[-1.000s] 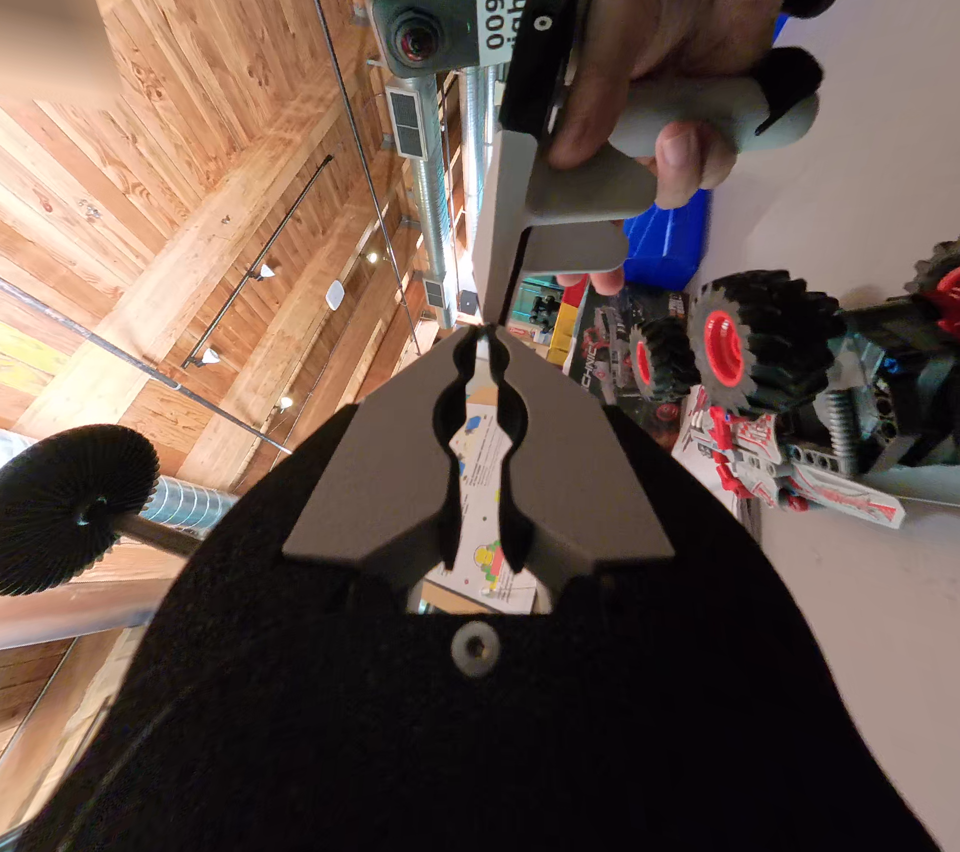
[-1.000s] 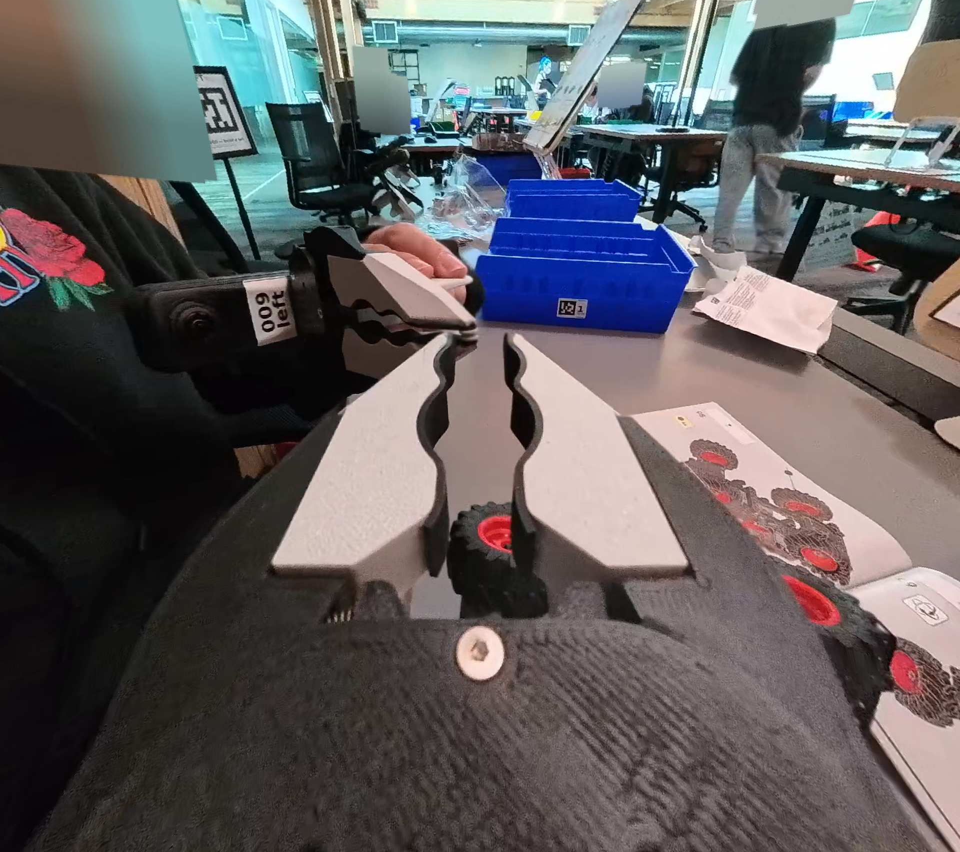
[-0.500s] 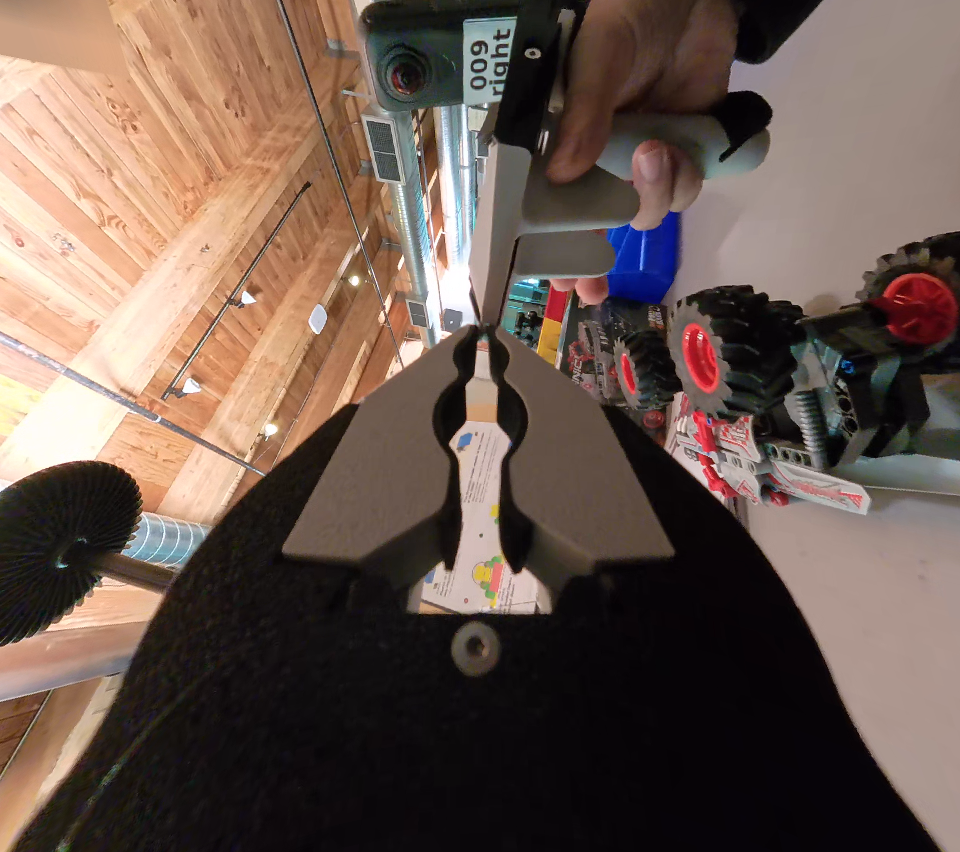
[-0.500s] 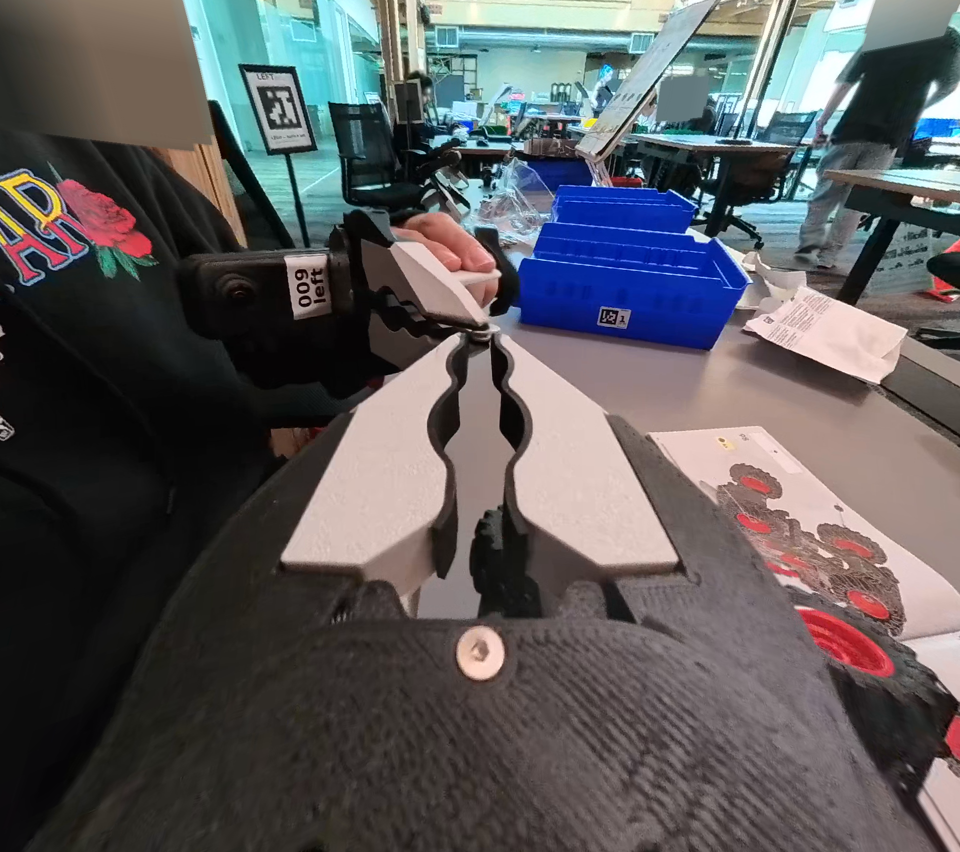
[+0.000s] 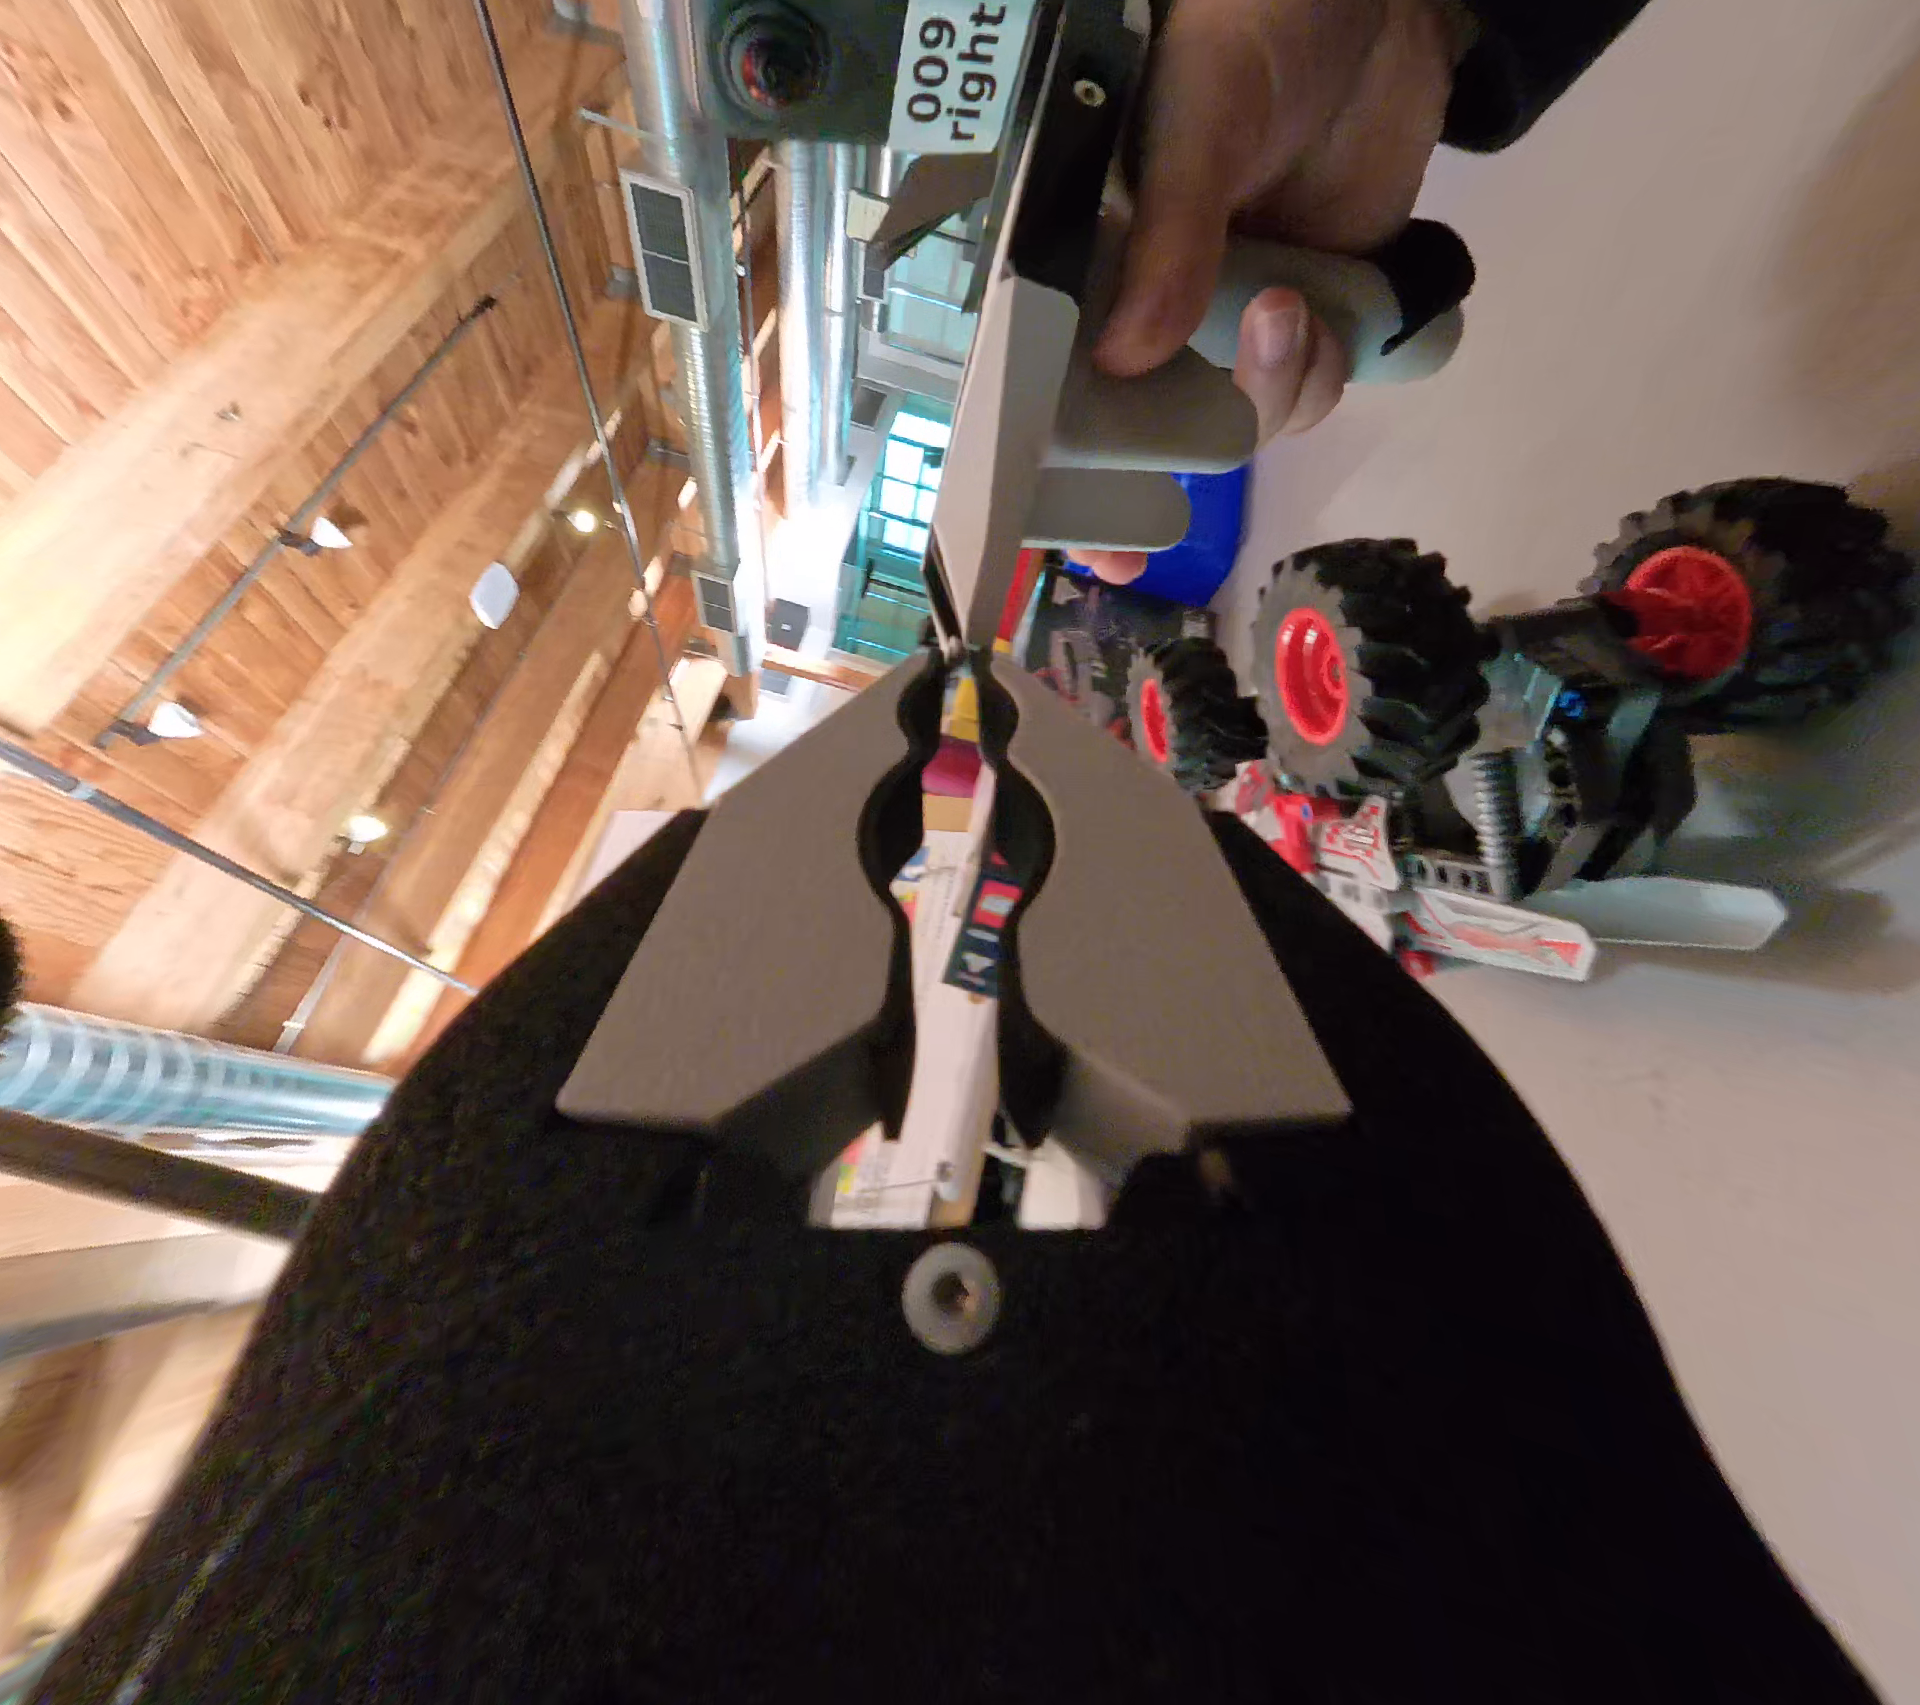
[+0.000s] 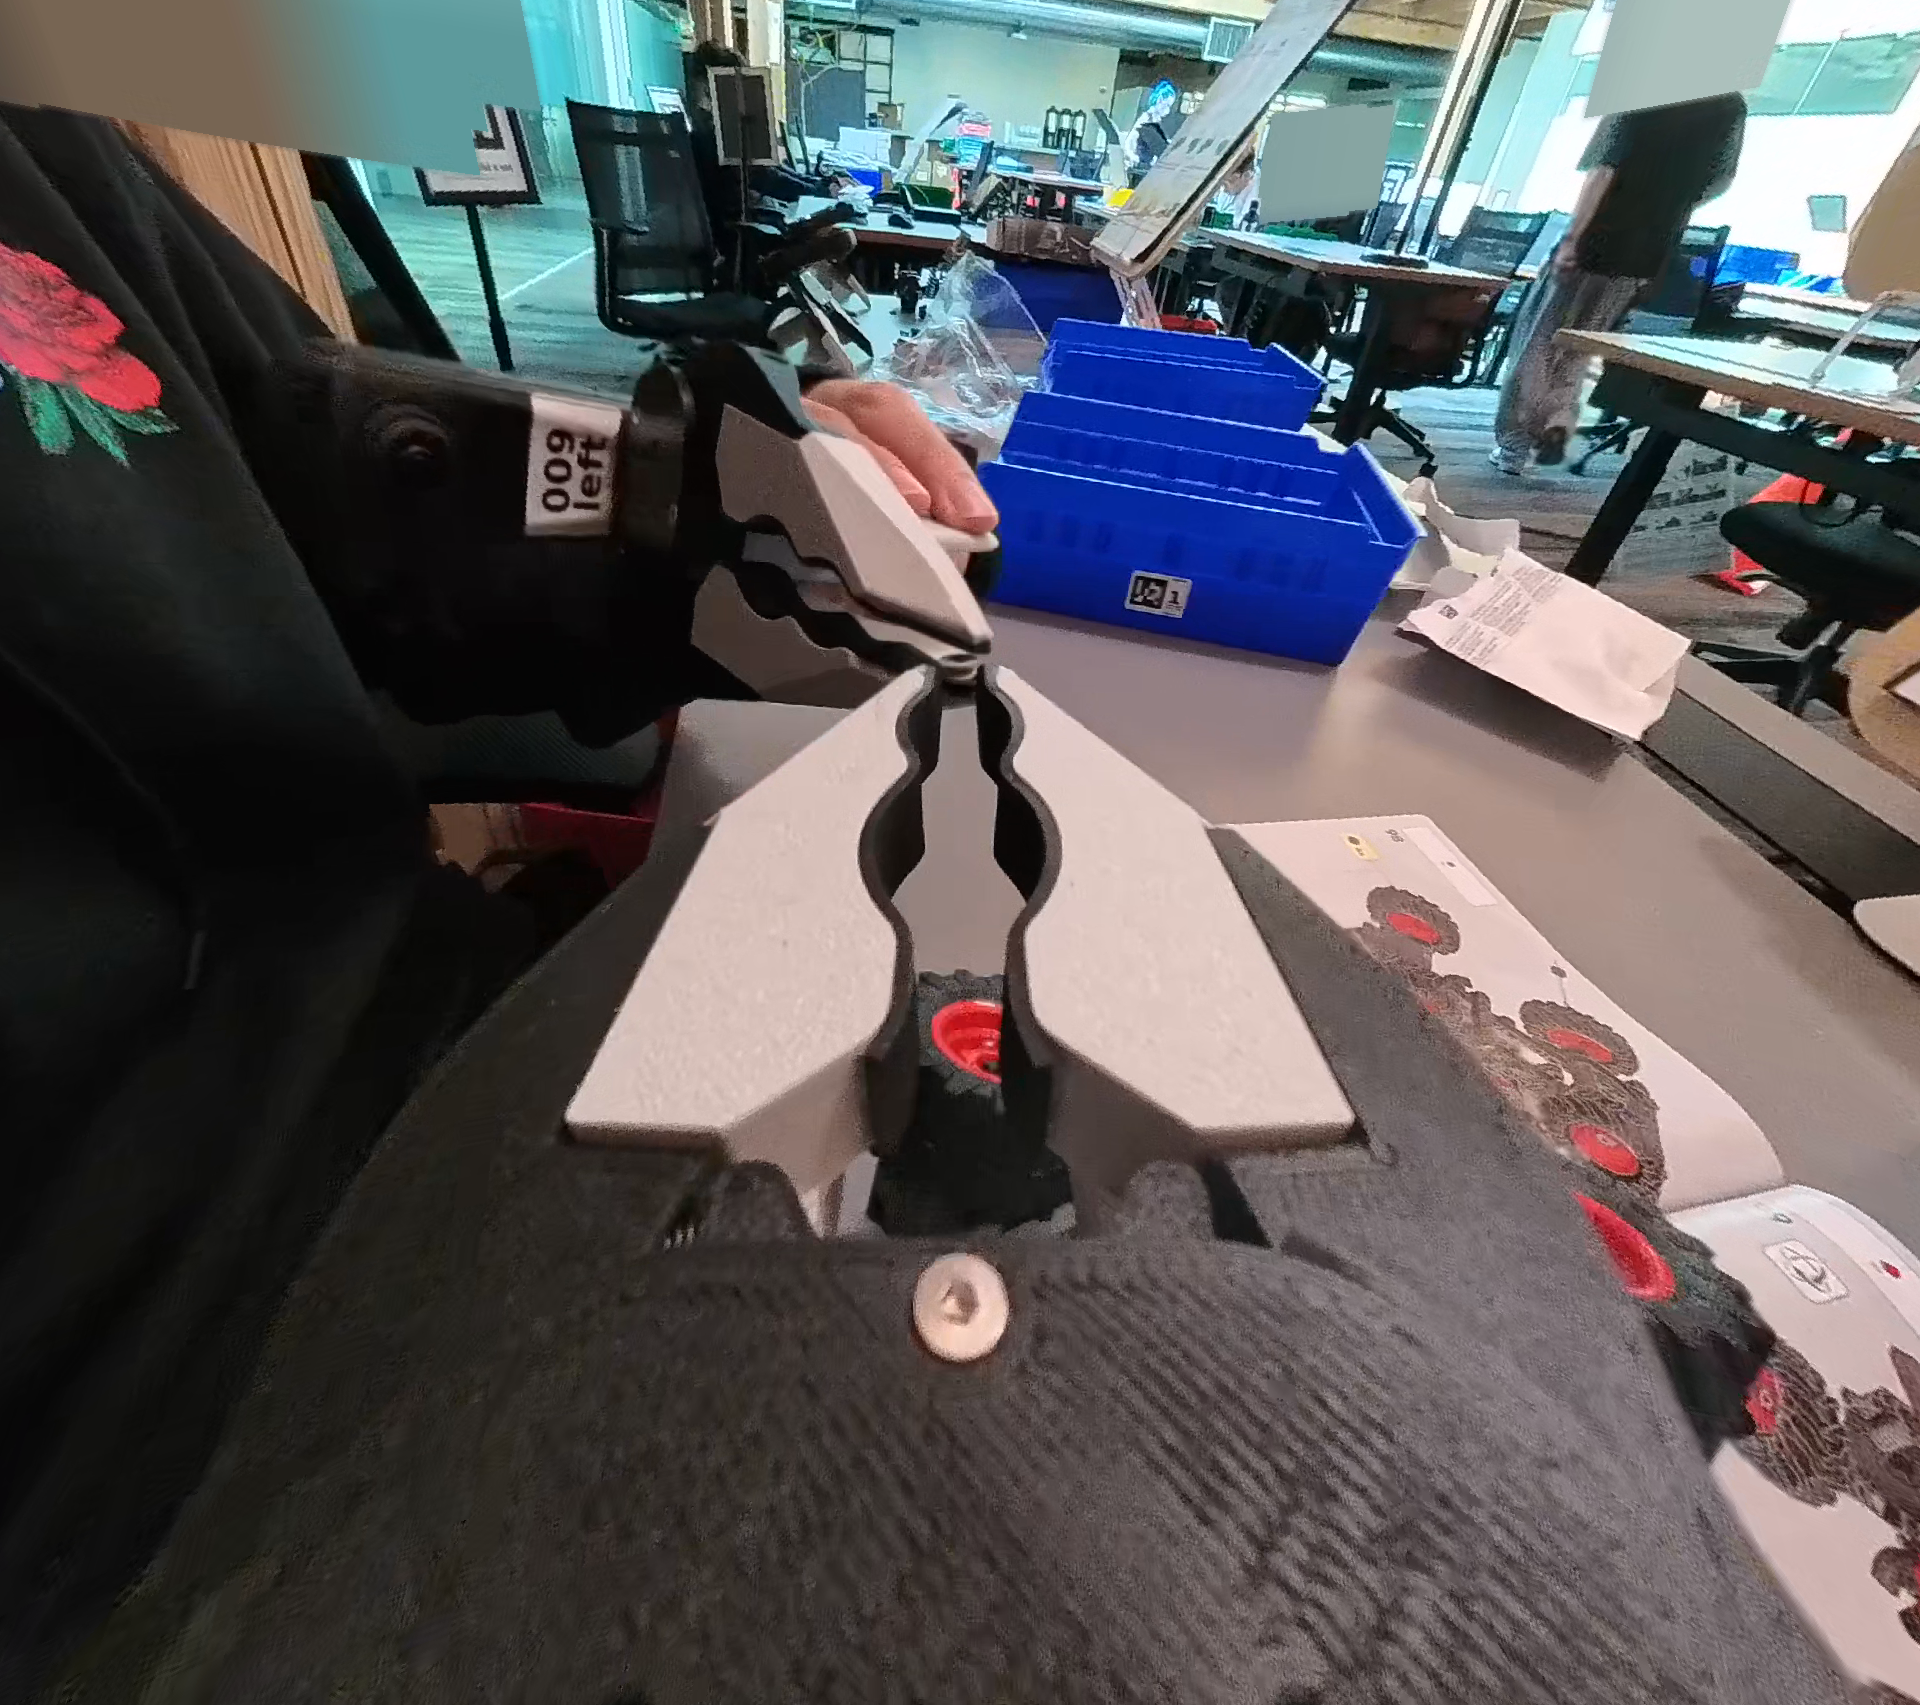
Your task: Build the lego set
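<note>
Since one second ago: right gripper point(image 6: 961, 687) narrowed from open to tips nearly shut, now tip to tip with left gripper point(image 5: 954, 668), likewise closed; held item, if any, indiscernible. Grey table point(image 6: 1299, 741). Blue bin point(image 6: 1226, 554). Lego truck point(image 5: 1475, 741), on table, partly built.

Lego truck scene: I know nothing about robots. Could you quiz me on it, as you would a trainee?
1. True or false: the lego truck has red wheel hubs.
2. The bins are: A green, B blue, C yellow.
3. What on the table shows pictures of trucks?
Key: 1 true; 2 B; 3 the open booklet.
</note>
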The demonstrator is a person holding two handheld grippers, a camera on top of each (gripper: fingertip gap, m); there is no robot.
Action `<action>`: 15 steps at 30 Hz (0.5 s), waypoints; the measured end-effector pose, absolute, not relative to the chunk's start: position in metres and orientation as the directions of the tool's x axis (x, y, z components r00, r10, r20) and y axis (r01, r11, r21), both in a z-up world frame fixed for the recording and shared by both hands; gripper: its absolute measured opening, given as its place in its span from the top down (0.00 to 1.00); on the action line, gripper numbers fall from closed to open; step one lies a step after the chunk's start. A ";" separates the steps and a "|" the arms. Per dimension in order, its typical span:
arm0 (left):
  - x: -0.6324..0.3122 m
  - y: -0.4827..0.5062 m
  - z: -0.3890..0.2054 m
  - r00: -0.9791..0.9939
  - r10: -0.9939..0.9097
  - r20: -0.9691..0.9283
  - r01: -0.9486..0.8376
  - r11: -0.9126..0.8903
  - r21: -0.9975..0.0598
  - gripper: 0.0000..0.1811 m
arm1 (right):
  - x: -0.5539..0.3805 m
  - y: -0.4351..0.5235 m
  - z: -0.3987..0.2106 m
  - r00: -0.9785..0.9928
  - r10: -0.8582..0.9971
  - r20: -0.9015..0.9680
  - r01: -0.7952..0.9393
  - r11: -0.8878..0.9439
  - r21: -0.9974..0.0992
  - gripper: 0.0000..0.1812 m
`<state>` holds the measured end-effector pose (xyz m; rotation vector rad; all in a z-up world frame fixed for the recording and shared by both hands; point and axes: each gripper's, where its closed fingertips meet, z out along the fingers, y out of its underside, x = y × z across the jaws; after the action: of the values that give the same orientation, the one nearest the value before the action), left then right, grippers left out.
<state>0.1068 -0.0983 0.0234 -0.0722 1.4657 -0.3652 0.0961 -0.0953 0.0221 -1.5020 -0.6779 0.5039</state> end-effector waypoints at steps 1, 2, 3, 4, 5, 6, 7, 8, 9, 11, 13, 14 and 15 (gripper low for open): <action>0.107 -0.096 0.023 0.046 -0.312 -0.949 0.197 0.934 -0.297 0.98 | 0.097 -0.094 0.021 0.730 0.674 0.110 0.120 0.033 -0.992 0.97; 0.107 -0.094 0.024 0.039 -0.332 -0.943 0.196 0.928 -0.318 0.97 | 0.098 -0.092 0.021 0.737 0.666 0.120 0.130 0.034 -0.991 0.97; 0.107 -0.092 0.025 0.032 -0.350 -0.936 0.196 0.921 -0.338 0.96 | 0.100 -0.090 0.021 0.748 0.651 0.126 0.135 0.037 -0.990 0.97; 0.107 -0.090 0.026 0.023 -0.374 -0.927 0.199 0.911 -0.362 0.95 | 0.103 -0.087 0.021 0.763 0.632 0.135 0.140 0.041 -0.989 0.97; 0.105 -0.090 0.027 0.010 -0.406 -0.914 0.211 0.894 -0.395 0.94 | 0.107 -0.085 0.019 0.775 0.614 0.149 0.160 0.039 -0.986 0.97; 0.104 -0.090 0.029 -0.010 -0.446 -0.895 0.225 0.871 -0.436 0.94 | 0.110 -0.083 0.016 0.783 0.598 0.171 0.186 0.036 -0.982 0.97; 0.103 -0.090 0.030 -0.036 -0.493 -0.870 0.231 0.843 -0.487 0.94 | 0.112 -0.081 0.015 0.796 0.573 0.197 0.211 0.042 -0.977 0.97; 0.104 -0.088 0.030 -0.064 -0.549 -0.833 0.219 0.807 -0.549 0.94 | 0.114 -0.079 0.014 0.805 0.547 0.230 0.239 0.055 -0.969 0.97; 0.106 -0.084 0.030 -0.093 -0.615 -0.783 0.191 0.760 -0.621 0.95 | 0.115 -0.077 0.012 0.809 0.524 0.266 0.276 0.061 -0.959 0.97; 0.108 -0.079 0.031 -0.143 -0.734 -0.663 0.145 0.648 -0.748 0.95 | 0.118 -0.071 0.008 0.806 0.460 0.372 0.384 0.072 -0.921 0.97; 0.111 -0.073 0.033 -0.175 -0.829 -0.531 0.081 0.525 -0.847 0.95 | 0.120 -0.067 0.004 0.787 0.398 0.472 0.485 0.074 -0.871 0.97; 0.111 -0.072 0.030 -0.209 -0.860 -0.465 0.039 0.468 -0.883 0.95 | 0.122 -0.065 0.004 0.781 0.369 0.504 0.516 0.074 -0.853 0.97; 0.112 -0.071 0.027 -0.235 -0.885 -0.402 -0.008 0.415 -0.910 0.95 | 0.122 -0.064 0.006 0.774 0.349 0.529 0.538 0.079 -0.839 0.97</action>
<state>0.1122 -0.0708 0.0274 -0.8090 1.5891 -1.0139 0.1220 -0.0644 0.0058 -1.5282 -0.7444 -0.1633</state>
